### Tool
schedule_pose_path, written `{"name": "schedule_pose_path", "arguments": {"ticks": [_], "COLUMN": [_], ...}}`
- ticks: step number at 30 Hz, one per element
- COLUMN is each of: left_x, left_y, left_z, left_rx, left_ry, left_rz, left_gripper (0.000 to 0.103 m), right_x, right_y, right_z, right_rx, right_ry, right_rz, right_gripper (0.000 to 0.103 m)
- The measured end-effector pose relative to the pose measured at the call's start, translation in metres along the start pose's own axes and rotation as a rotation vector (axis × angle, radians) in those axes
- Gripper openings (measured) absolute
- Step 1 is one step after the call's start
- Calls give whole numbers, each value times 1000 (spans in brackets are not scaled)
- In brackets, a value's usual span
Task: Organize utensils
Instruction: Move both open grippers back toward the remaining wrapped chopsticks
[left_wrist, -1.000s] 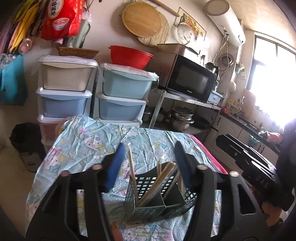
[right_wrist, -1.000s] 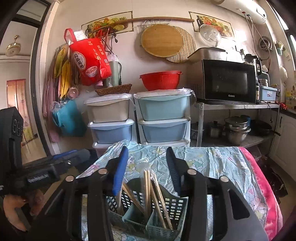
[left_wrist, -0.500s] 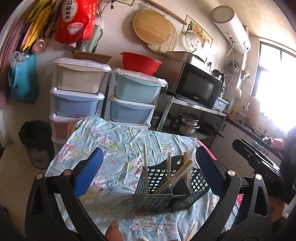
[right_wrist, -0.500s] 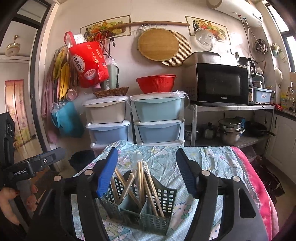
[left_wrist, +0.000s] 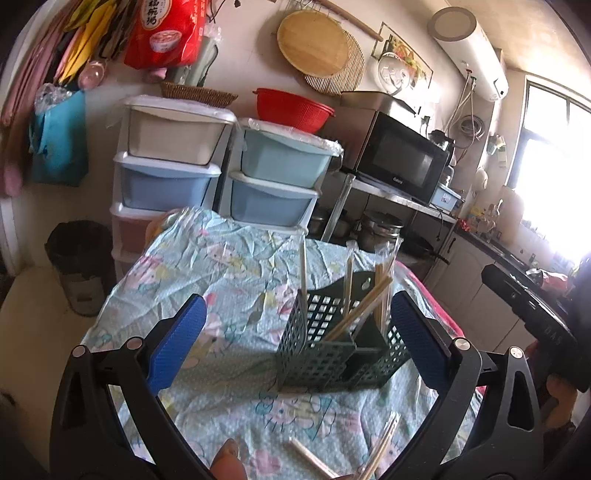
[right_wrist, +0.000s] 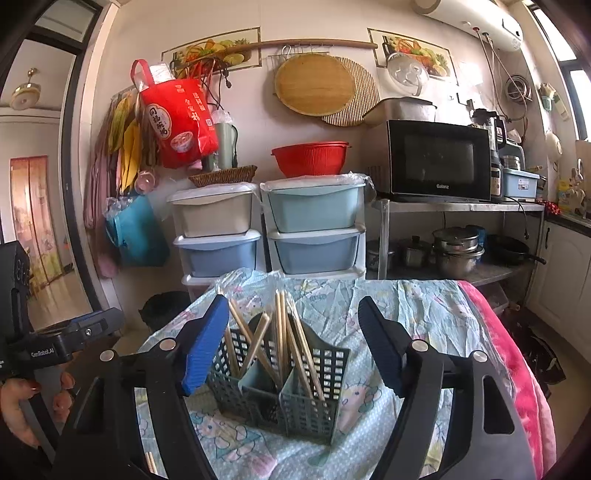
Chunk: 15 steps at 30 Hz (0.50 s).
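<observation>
Chopsticks (right_wrist: 281, 332) stand in the green lattice caddy (right_wrist: 291, 384) on the cloth-covered table (left_wrist: 221, 266).
Loose chopsticks (left_wrist: 380, 450) lie in front of your left gripper (left_wrist: 295, 343), near the caddy. Upright pairs fill its compartments. Your left gripper and right gripper (right_wrist: 295, 343) gape empty, wider than a second ago, when both straddled the caddy closely.

A pale wall (right_wrist: 314, 122) carries a round wooden board (right_wrist: 314, 86) and a hanging red bag (right_wrist: 181, 122). Beneath stand stacked plastic drawers (right_wrist: 314, 229), a red colander (right_wrist: 310, 158) on top. To the right, a black microwave (right_wrist: 439, 160) sits on a metal shelf (right_wrist: 458, 206) above pots (right_wrist: 458, 251). Bright daylight floods a window (left_wrist: 554, 155) at far right.
</observation>
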<state>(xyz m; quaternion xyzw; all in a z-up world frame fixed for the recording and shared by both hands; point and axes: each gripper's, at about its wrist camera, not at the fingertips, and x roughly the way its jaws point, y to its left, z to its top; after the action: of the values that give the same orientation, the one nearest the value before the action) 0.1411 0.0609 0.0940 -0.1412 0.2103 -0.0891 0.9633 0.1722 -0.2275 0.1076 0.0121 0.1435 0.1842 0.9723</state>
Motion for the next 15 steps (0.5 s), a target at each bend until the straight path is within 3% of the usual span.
{"name": "schedule_pose_path", "arguments": {"ticks": [15], "left_x": [-8], "left_y": [18], "left_z": [-37], "left_rx": [-49], "left_ry": [73], "left_rz": [27], "left_gripper": [92], "right_x": [-13], "right_y": [3], "right_z": [-32], "right_rx": [-17], "right_ry": [73], "right_rz": [-6], "right_gripper": [70]}}
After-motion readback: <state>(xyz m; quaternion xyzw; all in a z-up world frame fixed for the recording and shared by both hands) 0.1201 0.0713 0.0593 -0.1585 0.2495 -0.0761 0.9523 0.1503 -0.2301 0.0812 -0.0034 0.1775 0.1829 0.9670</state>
